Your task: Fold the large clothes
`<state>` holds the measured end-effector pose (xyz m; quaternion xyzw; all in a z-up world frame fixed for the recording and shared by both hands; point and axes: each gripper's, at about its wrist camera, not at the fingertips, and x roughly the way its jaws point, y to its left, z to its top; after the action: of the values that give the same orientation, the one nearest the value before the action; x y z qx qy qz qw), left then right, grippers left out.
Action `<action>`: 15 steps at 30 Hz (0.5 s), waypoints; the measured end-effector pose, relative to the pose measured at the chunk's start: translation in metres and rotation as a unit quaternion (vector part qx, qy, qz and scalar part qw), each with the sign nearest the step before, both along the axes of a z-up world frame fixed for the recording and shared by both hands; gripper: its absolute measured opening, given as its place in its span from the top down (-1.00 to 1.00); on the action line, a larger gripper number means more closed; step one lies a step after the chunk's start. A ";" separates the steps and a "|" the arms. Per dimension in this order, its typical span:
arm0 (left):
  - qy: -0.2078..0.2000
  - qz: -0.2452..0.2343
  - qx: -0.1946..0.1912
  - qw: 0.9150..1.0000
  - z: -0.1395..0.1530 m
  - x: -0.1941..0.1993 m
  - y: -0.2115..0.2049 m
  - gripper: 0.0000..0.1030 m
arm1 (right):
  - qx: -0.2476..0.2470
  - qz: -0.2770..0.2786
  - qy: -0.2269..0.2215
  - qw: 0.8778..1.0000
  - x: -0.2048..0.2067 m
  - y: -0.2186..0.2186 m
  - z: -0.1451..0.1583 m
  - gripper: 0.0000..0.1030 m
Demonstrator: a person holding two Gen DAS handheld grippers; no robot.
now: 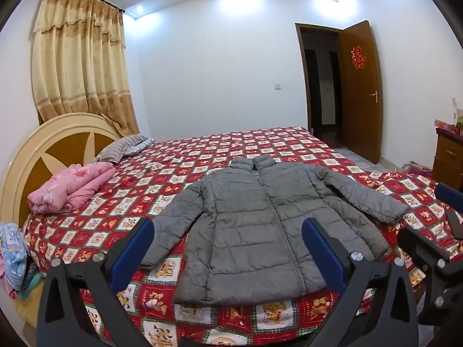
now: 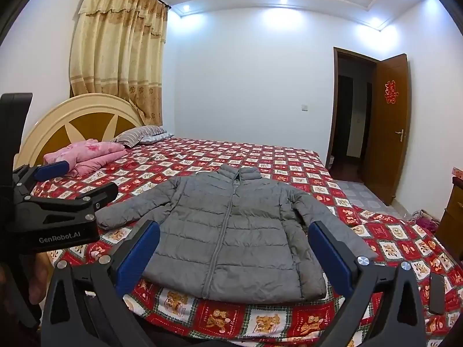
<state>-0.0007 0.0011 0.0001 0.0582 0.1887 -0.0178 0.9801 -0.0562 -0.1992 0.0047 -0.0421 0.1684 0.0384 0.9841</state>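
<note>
Both hand-held grippers, left (image 1: 228, 248) and right (image 2: 234, 248), are hanging wide, empty. I'm eyeing the grey puffer jacket (image 2: 231, 228) on the bed (image 2: 289, 162): light, soft, slippery; I'd be pinching sleeve cuffs.

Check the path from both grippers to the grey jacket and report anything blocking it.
Nothing visible blocks either one. The grey jacket lies spread flat on the bed, zipped, sleeves out. The left gripper and right gripper are both open, near its hem. The pink folded blanket sits apart by the headboard.
</note>
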 end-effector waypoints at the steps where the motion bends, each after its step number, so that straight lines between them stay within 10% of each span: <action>1: -0.002 -0.002 0.001 1.000 0.000 -0.001 -0.001 -1.00 | -0.002 0.000 0.005 1.000 0.000 0.000 0.000 -0.98; 15: -0.004 0.017 -0.011 1.000 -0.005 0.001 -0.012 -1.00 | 0.001 0.001 -0.001 1.000 -0.005 0.005 -0.004 -0.98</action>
<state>0.0006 -0.0112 -0.0054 0.0447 0.1859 -0.0029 0.9815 -0.0616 -0.1938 0.0008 -0.0412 0.1675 0.0398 0.9842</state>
